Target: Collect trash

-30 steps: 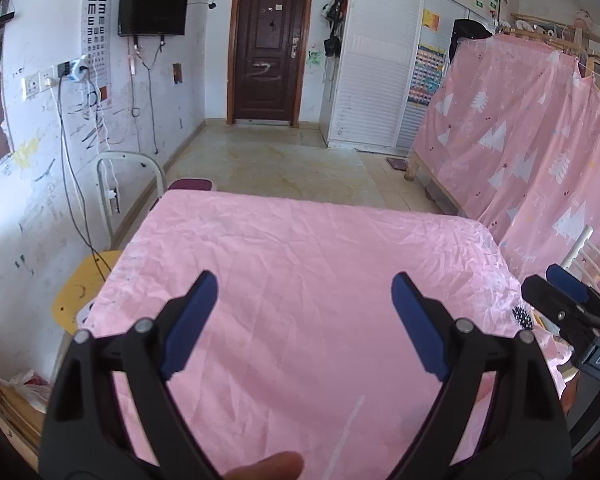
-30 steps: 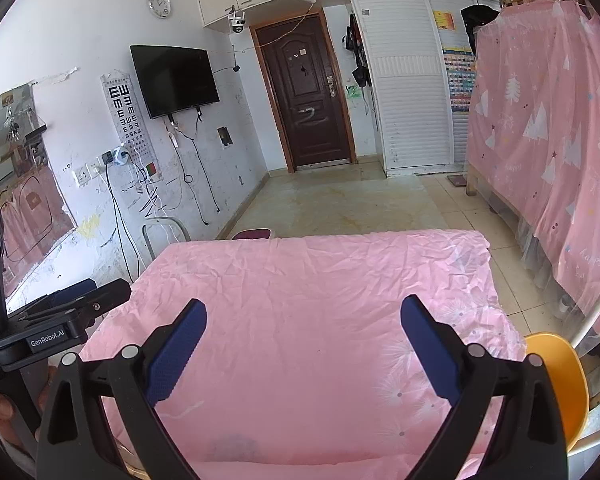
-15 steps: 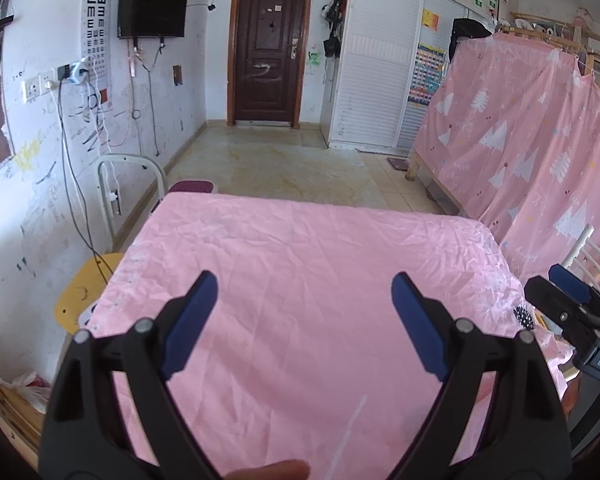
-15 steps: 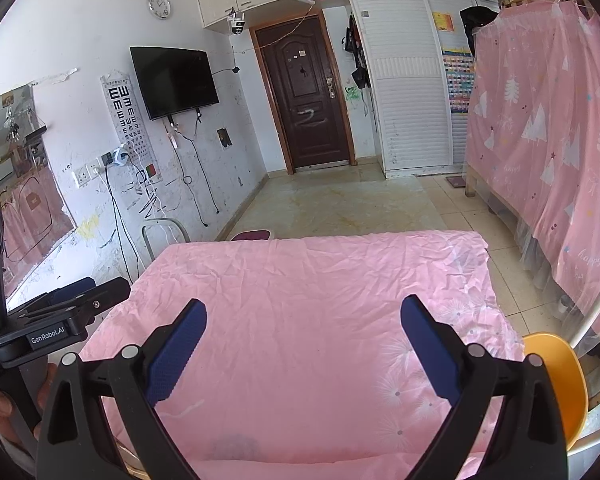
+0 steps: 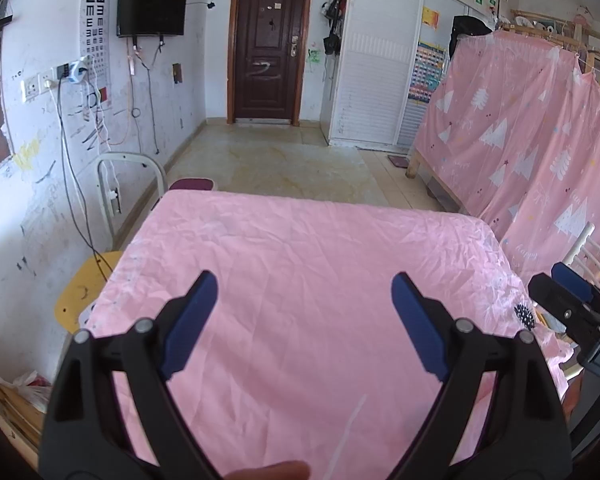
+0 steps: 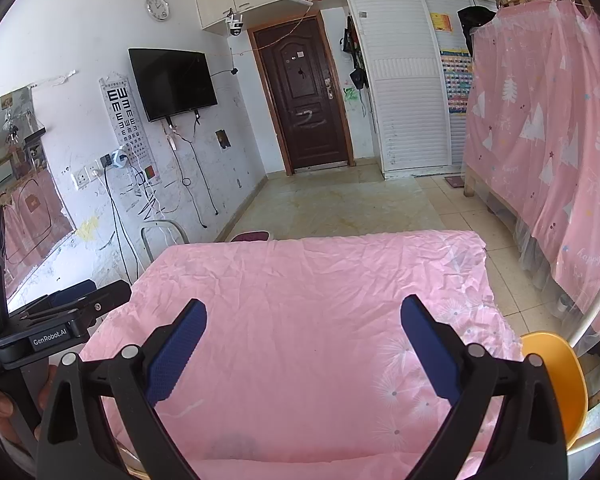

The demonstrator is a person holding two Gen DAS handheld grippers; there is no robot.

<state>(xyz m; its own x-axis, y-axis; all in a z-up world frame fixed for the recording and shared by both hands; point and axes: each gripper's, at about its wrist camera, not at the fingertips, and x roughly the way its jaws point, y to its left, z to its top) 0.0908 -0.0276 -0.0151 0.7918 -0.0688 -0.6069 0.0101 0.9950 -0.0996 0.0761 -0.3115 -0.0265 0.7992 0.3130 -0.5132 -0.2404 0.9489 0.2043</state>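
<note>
Nothing had visibly moved since the earlier frames; both views held the same framing. The left claw stood wide open above the worktop, nothing between its blue pads, with a fingertip showing at the bottom edge. The right claw was spread just as wide and also gripped nothing.

The only candidate for trash was a thin white strip (whether paper, plastic or a straw could not be told). It lay flat on the near part of the worktop, low between the left claw's fingers and closer to the right-hand one, touching neither. Its long axis ran away from the camera, leaning slightly right at the far end. In the right wrist view a small pale mark near the left pad may have been the same strip, but that was not certain.

A wrinkled pink cloth covered the worktop, with faint white dandelion prints towards its right side. A yellow chair stood just beside the right edge, and another yellow seat at the left.

Beyond lay a beige tiled floor leading to a dark brown door. On the scuffed white left wall hung a black television, an eye chart and a round clock. A white louvred wardrobe stood right of the door, and a pink curtain printed with white trees hung along the right side.
</note>
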